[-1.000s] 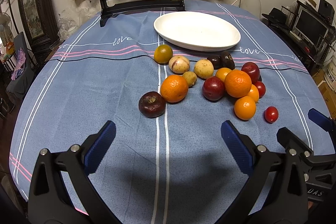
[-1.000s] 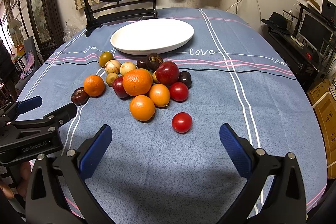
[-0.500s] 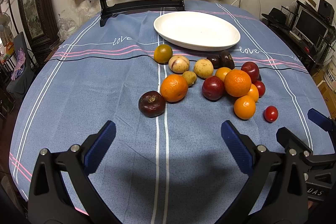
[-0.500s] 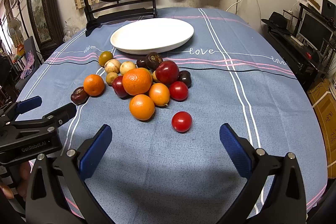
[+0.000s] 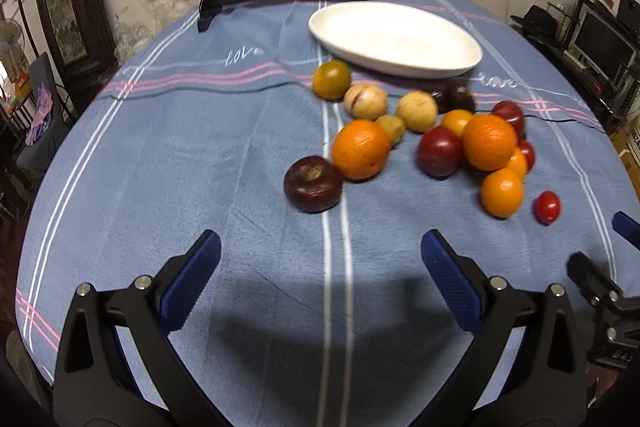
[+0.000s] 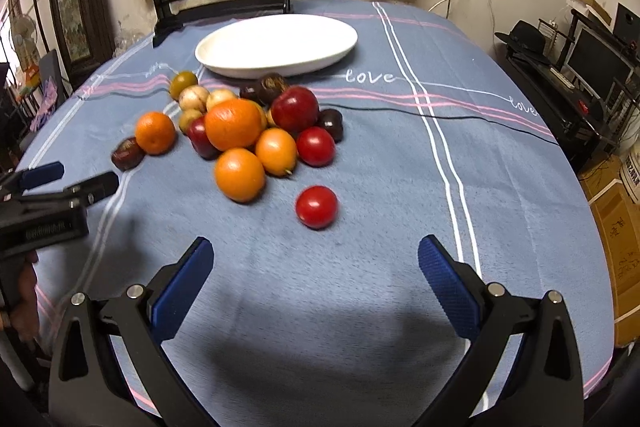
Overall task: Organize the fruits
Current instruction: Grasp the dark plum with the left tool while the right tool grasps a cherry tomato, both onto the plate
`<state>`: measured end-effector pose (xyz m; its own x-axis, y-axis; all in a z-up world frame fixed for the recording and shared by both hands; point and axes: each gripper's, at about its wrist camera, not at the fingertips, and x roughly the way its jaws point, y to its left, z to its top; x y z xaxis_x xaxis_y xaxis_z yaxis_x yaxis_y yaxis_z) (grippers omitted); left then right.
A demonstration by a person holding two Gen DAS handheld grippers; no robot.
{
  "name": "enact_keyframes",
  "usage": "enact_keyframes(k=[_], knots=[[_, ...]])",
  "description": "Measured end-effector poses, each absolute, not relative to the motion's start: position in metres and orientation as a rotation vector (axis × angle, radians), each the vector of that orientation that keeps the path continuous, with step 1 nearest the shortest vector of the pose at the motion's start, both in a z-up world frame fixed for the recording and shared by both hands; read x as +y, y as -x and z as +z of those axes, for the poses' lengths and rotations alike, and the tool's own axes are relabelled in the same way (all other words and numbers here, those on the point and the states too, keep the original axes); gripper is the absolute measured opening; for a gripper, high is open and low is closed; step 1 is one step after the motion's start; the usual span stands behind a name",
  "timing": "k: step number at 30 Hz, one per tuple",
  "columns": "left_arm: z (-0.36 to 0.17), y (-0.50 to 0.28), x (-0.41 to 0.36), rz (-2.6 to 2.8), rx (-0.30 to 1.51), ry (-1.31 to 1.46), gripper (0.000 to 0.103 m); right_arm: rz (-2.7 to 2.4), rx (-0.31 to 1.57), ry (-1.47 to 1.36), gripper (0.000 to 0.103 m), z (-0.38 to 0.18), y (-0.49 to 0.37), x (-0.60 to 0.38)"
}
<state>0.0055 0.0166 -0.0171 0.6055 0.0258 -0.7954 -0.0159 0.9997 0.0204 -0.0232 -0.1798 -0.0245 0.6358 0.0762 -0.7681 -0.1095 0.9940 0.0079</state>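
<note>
Both tongs gape empty; I'd lower my right gripper (image 6: 314, 267) squarely astride the red tomato (image 6: 316, 207) just ahead, squeezing gently.

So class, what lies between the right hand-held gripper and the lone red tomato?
Only bare blue tablecloth lies between the right hand-held gripper and the red tomato, seen in the right wrist view.

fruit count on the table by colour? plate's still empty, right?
Orange fruits: 5
Red fruits, the last a darker red: 4
Dark purple-brown fruits: 4
Pale tan fruits: 3
Green-orange fruit: 1
Total: 17, all on the cloth; the white plate is empty.
</note>
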Motion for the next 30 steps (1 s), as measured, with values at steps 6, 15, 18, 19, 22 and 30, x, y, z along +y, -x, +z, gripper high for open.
enact_keyframes(k=[6, 15, 18, 19, 22, 30], knots=[[-0.026, -0.027, 0.023, 0.013, 0.950, 0.002, 0.101, 0.131, 0.927, 0.062, 0.101, -0.039, 0.012, -0.190], [-0.039, -0.032, 0.041, -0.029, 0.993, 0.036, 0.101, 0.190, 0.980, 0.058, 0.049, -0.051, -0.025, -0.185], [-0.041, -0.036, 0.044, -0.049, 1.003, 0.054, 0.101, 0.207, 0.995, 0.041, 0.031, -0.055, -0.031, -0.185], [-0.042, -0.037, 0.044, -0.053, 1.005, 0.058, 0.101, 0.209, 0.995, 0.037, 0.031, -0.054, -0.032, -0.185], [-0.041, -0.042, 0.042, -0.078, 0.997, 0.055, 0.101, 0.245, 0.985, -0.019, 0.029, -0.053, -0.031, -0.192], [-0.048, -0.061, 0.033, -0.123, 1.018, 0.016, 0.053, 0.260, 0.941, -0.043, 0.029, -0.037, -0.021, -0.204]])
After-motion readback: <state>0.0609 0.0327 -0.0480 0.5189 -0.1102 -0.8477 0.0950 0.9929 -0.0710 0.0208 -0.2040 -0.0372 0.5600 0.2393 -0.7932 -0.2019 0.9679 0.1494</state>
